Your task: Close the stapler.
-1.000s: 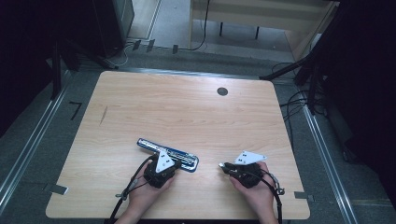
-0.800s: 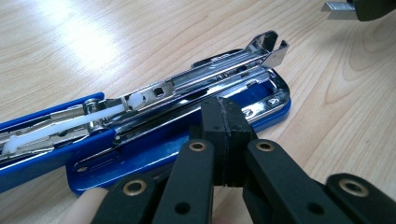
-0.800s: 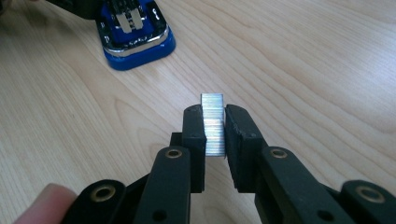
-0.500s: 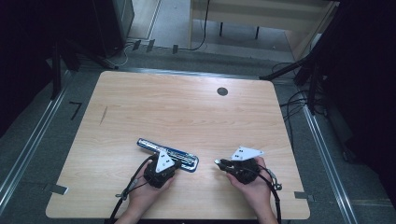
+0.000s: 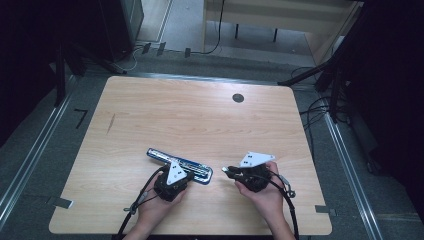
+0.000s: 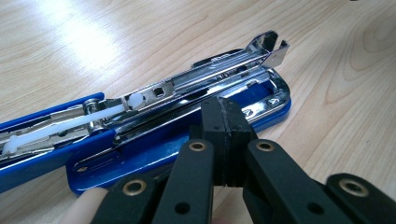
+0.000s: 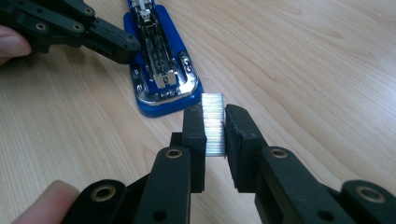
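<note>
Clamping staple strip (image 7: 214, 125), right gripper (image 7: 214, 122); left gripper (image 6: 227, 135) fingers closed, empty, beside opened blue stapler (image 6: 154, 116); no legible writing.

A blue stapler (image 6: 154, 135) with shiny chrome metalwork and a white plastic pusher is lying ahead of the black jaws. Silvery staples (image 7: 213, 123) are gleaming between black jaws, over a pale wood-grain surface (image 5: 200, 120).

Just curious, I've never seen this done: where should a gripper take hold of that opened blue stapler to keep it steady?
Probably the blue stapler's flat base, pinched across its long side edges from the near side. Its opened chrome staple channel stays clear, and the left gripper, jaws shut, sits beside that edge.
</note>
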